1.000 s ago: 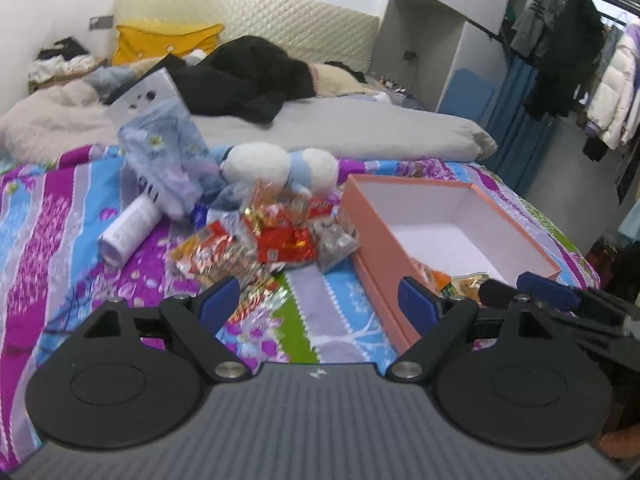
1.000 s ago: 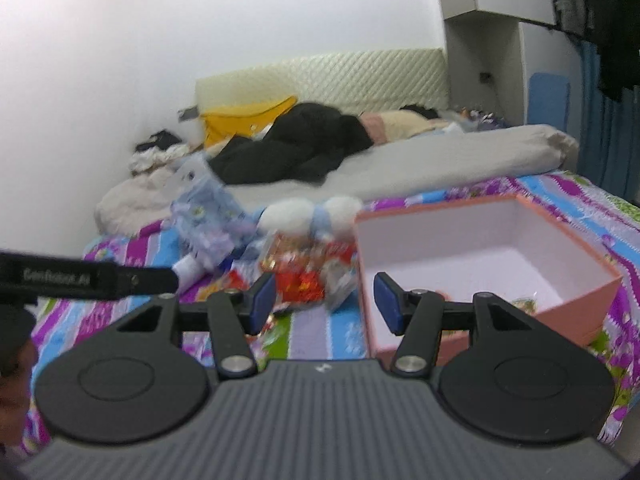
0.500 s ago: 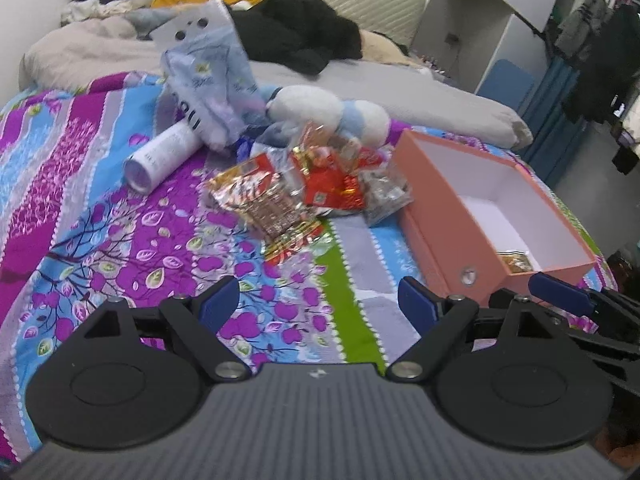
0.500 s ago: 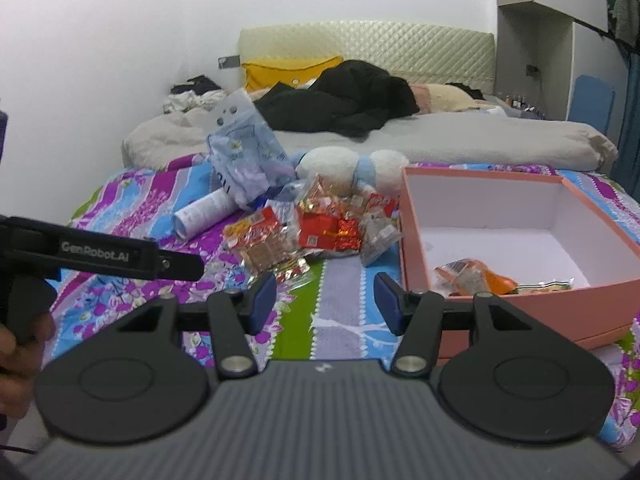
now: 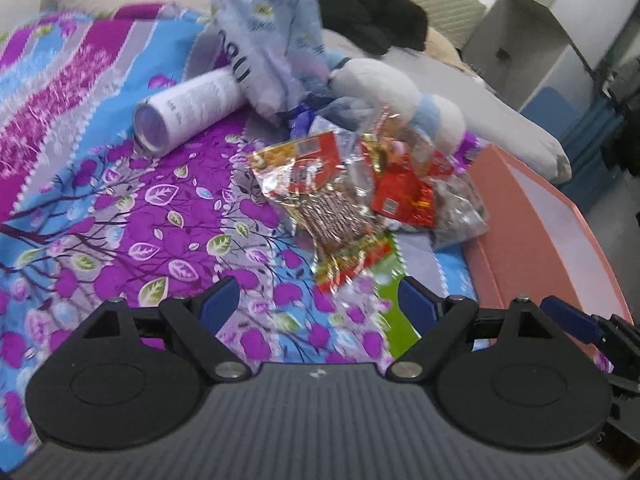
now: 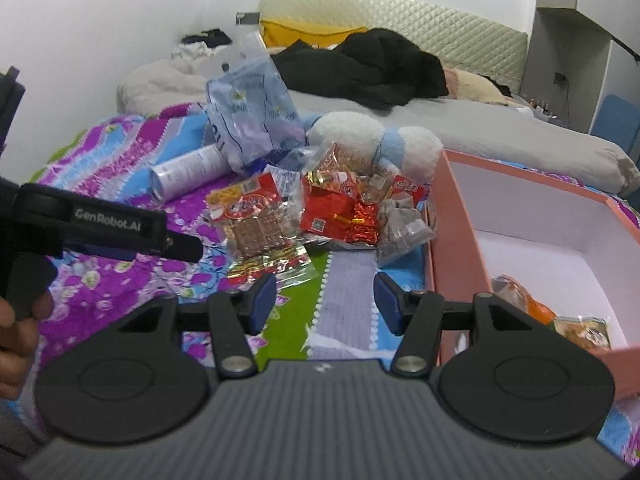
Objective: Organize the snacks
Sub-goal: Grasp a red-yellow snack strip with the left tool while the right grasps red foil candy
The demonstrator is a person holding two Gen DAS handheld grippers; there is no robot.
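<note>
Bedspread (image 6: 352, 264); box (image 6: 456, 240) holds snacks (image 6: 520, 292) rightside only.

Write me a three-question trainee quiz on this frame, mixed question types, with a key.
1. True or false: the left gripper holds a snack.
2. What already lies inside the box? A) a white tube B) a few snack packets C) a plush toy
3. Fill in: the white tube lies on the bedspread, to the ___ of the snack pile in the right wrist view.

Key:
1. False; its jaws are open and empty, short of the pile.
2. B; the packets sit in the near corner.
3. left
</note>
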